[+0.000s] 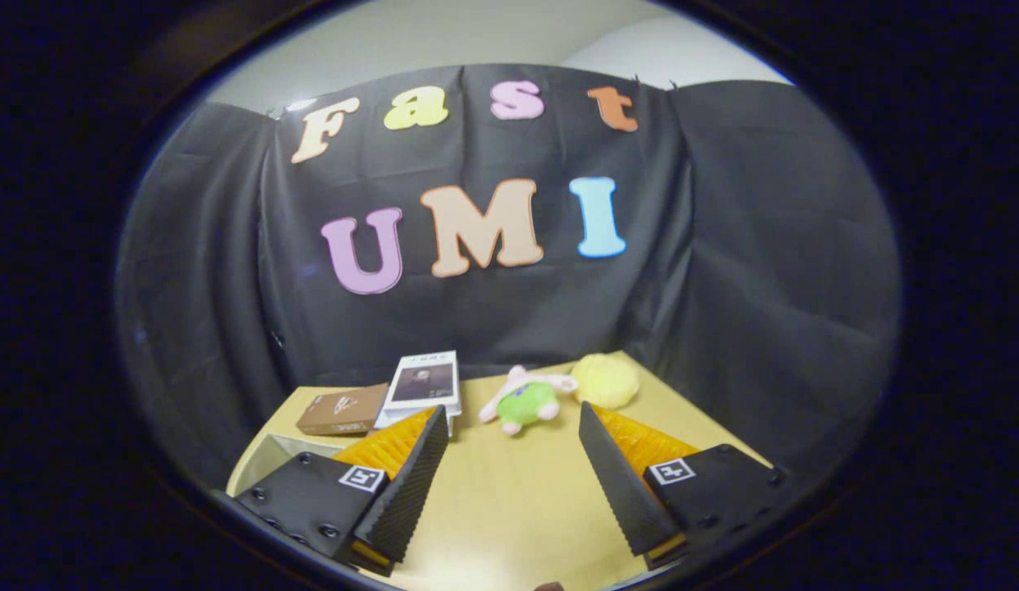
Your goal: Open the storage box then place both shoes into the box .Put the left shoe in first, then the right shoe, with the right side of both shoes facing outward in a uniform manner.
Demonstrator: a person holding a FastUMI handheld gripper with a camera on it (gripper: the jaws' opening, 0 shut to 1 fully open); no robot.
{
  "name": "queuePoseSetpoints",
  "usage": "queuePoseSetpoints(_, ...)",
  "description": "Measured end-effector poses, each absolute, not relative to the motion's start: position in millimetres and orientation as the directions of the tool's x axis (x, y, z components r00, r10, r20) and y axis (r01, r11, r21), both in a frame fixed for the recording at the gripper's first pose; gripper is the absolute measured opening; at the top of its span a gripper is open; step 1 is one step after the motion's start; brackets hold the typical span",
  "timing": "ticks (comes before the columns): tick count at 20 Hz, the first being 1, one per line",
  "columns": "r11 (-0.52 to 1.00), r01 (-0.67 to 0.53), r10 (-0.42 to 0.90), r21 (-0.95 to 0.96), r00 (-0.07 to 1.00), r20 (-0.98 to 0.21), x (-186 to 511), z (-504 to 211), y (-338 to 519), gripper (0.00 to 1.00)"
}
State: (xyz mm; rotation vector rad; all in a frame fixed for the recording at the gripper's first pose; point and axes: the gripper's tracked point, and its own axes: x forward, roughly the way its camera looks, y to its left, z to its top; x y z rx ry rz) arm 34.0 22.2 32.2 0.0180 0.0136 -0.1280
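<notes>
- Lower left of the frame: a white-rimmed object point(277, 450) lies on the table point(509, 501), just left of my left finger and partly hidden behind it. Too little of it shows for me to tell whether it is the storage box.
- Left of centre, beyond the left fingertip: a flat brown carton point(342, 412) lying on the table. Touching it on its right is a white box point(423, 384) with a dark panel on top; my left fingertip overlaps its near corner.
- Bottom centre: my gripper point(513, 409) is wide open, its fingers spread well apart with bare yellow tabletop between them. It grips nothing.
- Centre, just ahead of the gap between the fingertips: a small plush toy point(525, 402) with a green body and pink limbs, lying on the table.
- Right of centre, just beyond the right fingertip: a round, fuzzy yellow item point(606, 380) near the far edge of the table, close beside the plush toy's upper limb.
- Upper half of the frame: black cloth wall point(764, 246) behind and to both sides of the table.
</notes>
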Motion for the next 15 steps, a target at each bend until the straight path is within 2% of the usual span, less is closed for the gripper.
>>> queuePoseSetpoints(5, 0.986, 0.162, -0.149, -0.049, 0.969, 0.196, 29, 91, 18, 1.00)
queuePoseSetpoints(12, 0.989, 0.147, -0.142, 0.000, 0.951, 0.275, 24, 120, 20, 1.00)
queuePoseSetpoints(15, 0.989, 0.150, -0.148, 0.010, 0.953, 0.266, 20, 123, 12, 1.00)
